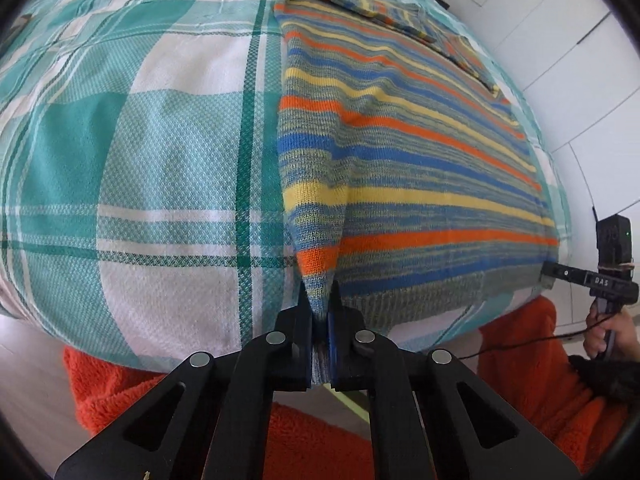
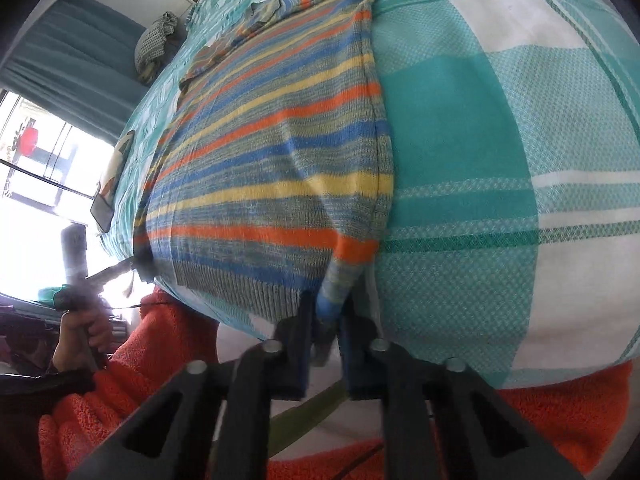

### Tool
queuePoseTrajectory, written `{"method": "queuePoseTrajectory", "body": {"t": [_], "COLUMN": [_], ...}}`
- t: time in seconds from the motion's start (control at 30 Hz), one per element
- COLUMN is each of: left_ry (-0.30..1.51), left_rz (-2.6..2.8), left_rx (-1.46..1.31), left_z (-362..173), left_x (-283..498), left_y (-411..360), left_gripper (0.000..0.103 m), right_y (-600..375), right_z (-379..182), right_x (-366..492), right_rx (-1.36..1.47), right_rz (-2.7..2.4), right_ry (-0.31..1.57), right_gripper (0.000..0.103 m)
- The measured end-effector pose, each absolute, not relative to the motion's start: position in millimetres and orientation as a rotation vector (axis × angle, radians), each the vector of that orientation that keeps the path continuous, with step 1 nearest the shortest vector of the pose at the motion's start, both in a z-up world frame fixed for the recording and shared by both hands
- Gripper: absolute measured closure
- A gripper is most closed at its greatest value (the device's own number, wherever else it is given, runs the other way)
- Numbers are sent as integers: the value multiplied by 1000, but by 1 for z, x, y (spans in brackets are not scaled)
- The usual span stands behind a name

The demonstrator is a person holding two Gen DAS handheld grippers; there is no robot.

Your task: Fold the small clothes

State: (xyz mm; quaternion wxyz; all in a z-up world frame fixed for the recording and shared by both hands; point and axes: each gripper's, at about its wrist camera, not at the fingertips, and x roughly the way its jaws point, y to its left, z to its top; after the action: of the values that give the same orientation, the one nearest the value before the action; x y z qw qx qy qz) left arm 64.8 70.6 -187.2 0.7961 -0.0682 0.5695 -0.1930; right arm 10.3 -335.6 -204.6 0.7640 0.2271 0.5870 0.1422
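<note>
Underneath, teal-white plaid bedspread (image 1: 168, 168); striped sweater (image 1: 400, 168) flat; white tiled floor (image 1: 560, 60)

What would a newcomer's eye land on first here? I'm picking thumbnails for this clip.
The striped knit sweater lies flat on a teal-and-white plaid bedspread. The left gripper and the right gripper each pinch a near hem corner, jaws shut. An orange fleece garment fills the foreground.

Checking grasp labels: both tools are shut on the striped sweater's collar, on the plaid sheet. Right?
Not the collar. Both tools, left and right, pinch the striped sweater at its ribbed bottom hem corners, as each wrist view shows. It does lie on the plaid sheet.
</note>
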Motion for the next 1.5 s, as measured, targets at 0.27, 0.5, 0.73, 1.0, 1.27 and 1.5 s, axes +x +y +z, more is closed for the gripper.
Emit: {"method": "queuePoseTrajectory", "body": {"t": [0.27,0.5,0.73,1.0,1.27,1.5], "left_ry": [1090,1026,1073,1060,861,1069], "left_rz": [-523,-418,-313,-122,-280,-313], "left_rx": [-369,-395,-374,-405,-139,44], "left_z": [-117,-104,-112,-129,-95,-138], "left_x": [135,296,402,458,382,449], "left_y": [81,68,43,45,35,-39], "left_gripper": [99,99,99,51,36,36], "right_y": [-367,-395,-423,-450,-418,-349], "right_z": [-147,-125,-126,-167,-123,-170], "right_x": [39,183,316,385,365,428], "right_rx": [750,777,819,976,544,220], "right_rz": [358,294,221,94,283,300], "right_ry": [1074,921,921,860,905,1213], "right_gripper": [97,97,97,79,76,79]}}
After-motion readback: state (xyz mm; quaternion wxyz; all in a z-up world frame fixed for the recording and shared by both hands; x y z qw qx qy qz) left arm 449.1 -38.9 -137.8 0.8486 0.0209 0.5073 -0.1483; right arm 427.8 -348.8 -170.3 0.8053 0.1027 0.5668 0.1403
